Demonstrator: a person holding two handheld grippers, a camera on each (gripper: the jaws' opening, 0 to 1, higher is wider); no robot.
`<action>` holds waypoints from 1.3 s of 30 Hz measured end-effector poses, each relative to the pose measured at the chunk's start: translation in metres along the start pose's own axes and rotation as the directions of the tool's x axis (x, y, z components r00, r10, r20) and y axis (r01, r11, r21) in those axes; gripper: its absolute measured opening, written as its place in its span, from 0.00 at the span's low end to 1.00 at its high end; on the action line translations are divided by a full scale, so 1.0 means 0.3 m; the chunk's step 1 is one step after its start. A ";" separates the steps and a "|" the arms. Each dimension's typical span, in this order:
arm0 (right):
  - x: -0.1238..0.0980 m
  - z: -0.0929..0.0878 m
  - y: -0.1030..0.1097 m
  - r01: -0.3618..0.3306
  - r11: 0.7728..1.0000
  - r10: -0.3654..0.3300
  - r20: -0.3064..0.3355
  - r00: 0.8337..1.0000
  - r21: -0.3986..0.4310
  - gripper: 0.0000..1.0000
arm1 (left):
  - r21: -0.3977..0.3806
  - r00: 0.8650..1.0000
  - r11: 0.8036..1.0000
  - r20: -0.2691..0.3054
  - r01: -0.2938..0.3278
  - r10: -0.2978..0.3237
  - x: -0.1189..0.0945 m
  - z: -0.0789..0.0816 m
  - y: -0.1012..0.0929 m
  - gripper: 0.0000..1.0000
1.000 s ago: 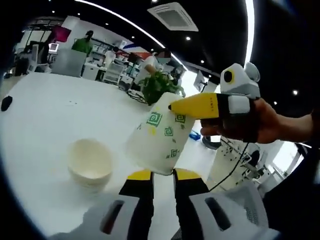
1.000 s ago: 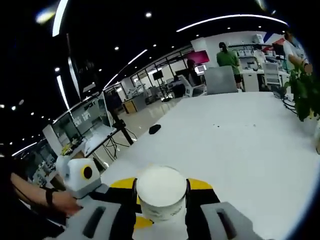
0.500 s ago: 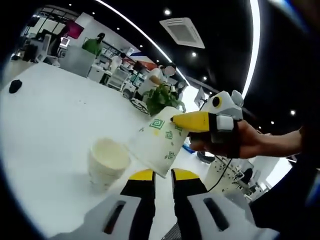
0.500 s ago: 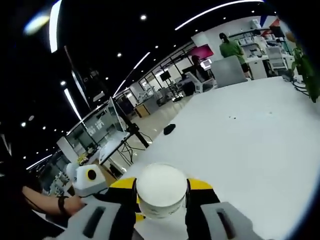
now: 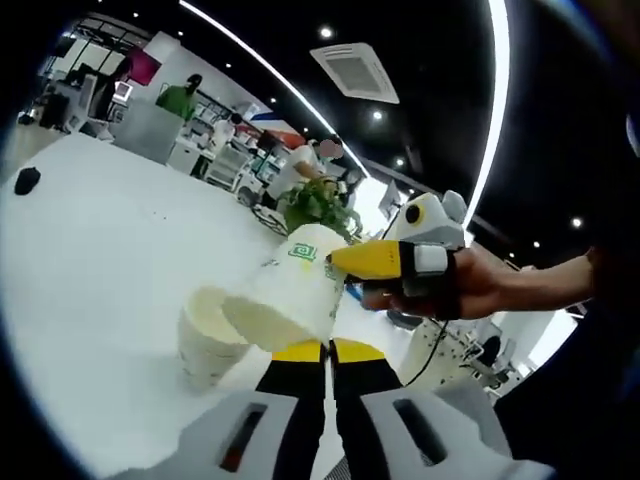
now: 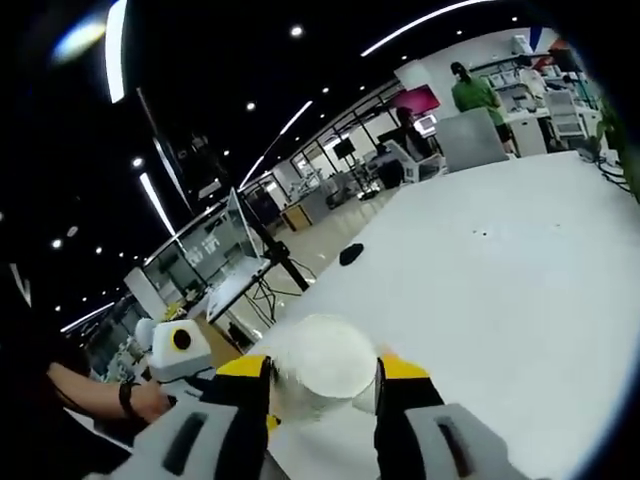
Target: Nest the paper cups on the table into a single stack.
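In the left gripper view, the right gripper comes in from 3 o'clock, held by a hand. Its yellow fingers pinch a white paper cup at the cup's top end. This held cup is tilted, with its flat bottom facing down and toward 7 o'clock. It has a small green square swirl printed on its side. No words can be read on it.

Just beside the held cup, at about 8 o'clock from it, a second cup stands upright on the white table, open end up. The held cup's low edge hangs over that open mouth, but I cannot tell if they touch. So there are two cups to count here.

The left gripper has its own yellow-tipped fingers at 6 o'clock, pressed close together with nothing between them. They sit just under the held cup.

In the right gripper view, the right gripper squeezes the held cup between its two yellow fingers at 6 o'clock. The left gripper shows at 8 o'clock. A small black thing lies on the table well beyond the cup.

A green plant stands behind the cups at 12 o'clock in the left gripper view.
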State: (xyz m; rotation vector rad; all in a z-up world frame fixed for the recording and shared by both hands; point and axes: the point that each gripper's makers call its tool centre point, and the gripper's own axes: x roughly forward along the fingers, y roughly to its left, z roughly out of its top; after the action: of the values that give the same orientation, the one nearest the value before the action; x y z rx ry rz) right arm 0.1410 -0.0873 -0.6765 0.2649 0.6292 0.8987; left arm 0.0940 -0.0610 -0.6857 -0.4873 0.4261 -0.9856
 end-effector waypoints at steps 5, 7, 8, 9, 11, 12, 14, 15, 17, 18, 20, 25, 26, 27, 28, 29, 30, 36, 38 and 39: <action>-0.005 -0.013 -0.013 0.012 0.999 -0.013 -0.019 1.000 -0.038 0.38 | 0.058 0.999 0.998 -0.038 -0.017 0.019 -0.010 0.003 0.004 0.00; -0.011 -0.014 -0.023 0.028 0.998 -0.029 -0.022 0.999 -0.054 0.38 | 0.087 0.998 0.996 -0.056 -0.024 0.029 -0.021 0.017 0.013 0.00; -0.014 -0.012 -0.026 0.032 0.998 -0.033 -0.019 0.999 -0.057 0.38 | 0.097 0.998 0.995 -0.056 -0.025 0.031 -0.025 0.027 0.009 0.00; -0.021 -0.009 -0.026 0.037 0.998 -0.037 -0.011 0.999 -0.052 0.38 | 0.112 0.998 0.993 -0.053 -0.028 0.034 -0.030 0.045 0.008 0.00; -0.029 -0.002 -0.027 0.046 0.998 -0.046 -0.001 0.999 -0.048 0.36 | 0.137 0.998 0.990 -0.046 -0.042 0.048 -0.037 0.081 0.016 0.00; -0.029 0.000 -0.031 0.055 0.997 -0.055 0.002 0.998 -0.049 0.35 | 0.147 0.998 0.988 -0.041 -0.047 0.054 -0.039 0.097 0.018 0.00; -0.027 0.002 -0.041 0.072 0.996 -0.072 0.005 0.997 -0.055 0.33 | 0.163 0.997 0.985 -0.029 -0.060 0.066 -0.044 0.141 0.017 0.00; -0.025 0.007 -0.050 0.077 0.995 -0.076 0.008 0.997 -0.057 0.32 | 0.173 0.997 0.983 -0.021 -0.068 0.073 -0.047 0.163 0.030 0.00; -0.019 0.010 -0.056 0.084 0.995 -0.084 0.008 0.996 -0.059 0.31 | 0.199 0.996 0.977 -0.027 -0.078 0.085 -0.046 0.183 0.042 0.00; -0.015 0.013 -0.059 0.091 0.994 -0.091 0.007 0.996 -0.065 0.30 | 0.222 0.995 0.971 -0.038 -0.083 0.093 -0.043 0.190 0.045 0.00; -0.006 0.027 -0.067 0.107 0.991 -0.107 0.014 0.994 -0.075 0.30 | 0.259 0.992 0.962 -0.067 -0.085 0.105 -0.042 0.190 0.046 0.00; 0.021 0.068 -0.098 0.153 0.985 -0.151 0.038 0.988 -0.079 0.29 | 0.335 0.979 0.938 -0.146 -0.086 0.142 -0.043 0.151 0.061 0.00; 0.025 0.070 -0.101 0.158 0.984 -0.155 0.036 0.987 -0.083 0.28 | 0.340 0.978 0.937 -0.151 -0.084 0.142 -0.042 0.148 0.059 0.00; 0.032 0.069 -0.102 0.163 0.982 -0.162 0.027 0.986 -0.093 0.28 | 0.349 0.977 0.934 -0.159 -0.079 0.143 -0.038 0.144 0.047 0.00; 0.040 0.067 -0.105 0.168 0.980 -0.167 0.017 0.986 -0.104 0.27 | 0.358 0.976 0.930 -0.164 -0.079 0.145 -0.036 0.143 0.044 0.00; 0.052 0.064 -0.106 0.172 0.977 -0.172 0.007 0.985 -0.122 0.27 | 0.367 0.975 0.927 -0.169 -0.077 0.147 -0.034 0.143 0.041 0.00; 0.056 0.062 -0.106 0.172 0.977 -0.173 0.003 0.985 -0.127 0.26 | 0.372 0.974 0.925 -0.172 -0.075 0.148 -0.033 0.144 0.035 0.00; 0.081 0.060 -0.103 0.169 0.974 -0.174 -0.018 0.985 -0.154 0.26 | 0.401 0.971 0.913 -0.182 -0.071 0.155 -0.024 0.163 0.031 0.00; 0.093 0.060 -0.107 0.168 0.974 -0.173 -0.021 0.985 -0.154 0.26 | 0.403 0.971 0.912 -0.180 -0.074 0.158 -0.016 0.172 0.041 0.00; 0.097 0.058 -0.109 0.169 0.974 -0.174 -0.023 0.984 -0.154 0.25 | 0.405 0.970 0.911 -0.178 -0.078 0.162 -0.013 0.176 0.043 0.00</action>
State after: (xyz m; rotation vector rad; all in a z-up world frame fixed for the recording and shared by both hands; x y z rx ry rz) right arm 0.1862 -0.0832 -0.6895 0.0560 0.6047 0.7816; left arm 0.1299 -0.0414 -0.6495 0.0115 0.4249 -0.9753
